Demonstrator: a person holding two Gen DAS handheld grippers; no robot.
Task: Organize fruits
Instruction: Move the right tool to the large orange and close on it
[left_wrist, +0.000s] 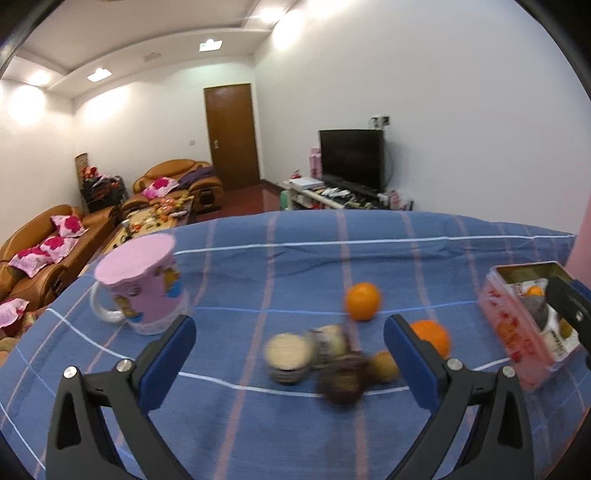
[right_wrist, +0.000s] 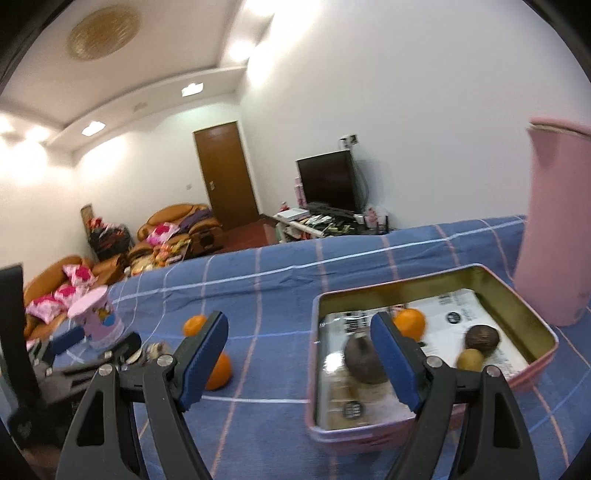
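In the left wrist view my left gripper (left_wrist: 290, 325) stands open above the blue checked cloth. Blurred beyond its fingers lie a cream-topped round thing (left_wrist: 288, 354), a dark fruit (left_wrist: 343, 380) and a yellowish fruit (left_wrist: 384, 365). One orange (left_wrist: 430, 336) sits just behind the right finger, another orange (left_wrist: 362, 301) farther back. My right gripper (right_wrist: 299, 321) is open and holds nothing, left of the pink tin (right_wrist: 524, 306). In the tin lie an orange (right_wrist: 410, 323), two dark fruits (right_wrist: 364, 360) (right_wrist: 482, 338) and a yellow-green fruit (right_wrist: 470, 359).
A pink lidded mug (left_wrist: 142, 284) stands at the cloth's left. A tall pink jug (right_wrist: 557, 221) rises right behind the tin. The table's far edge drops off to a room with sofas, a door and a television.
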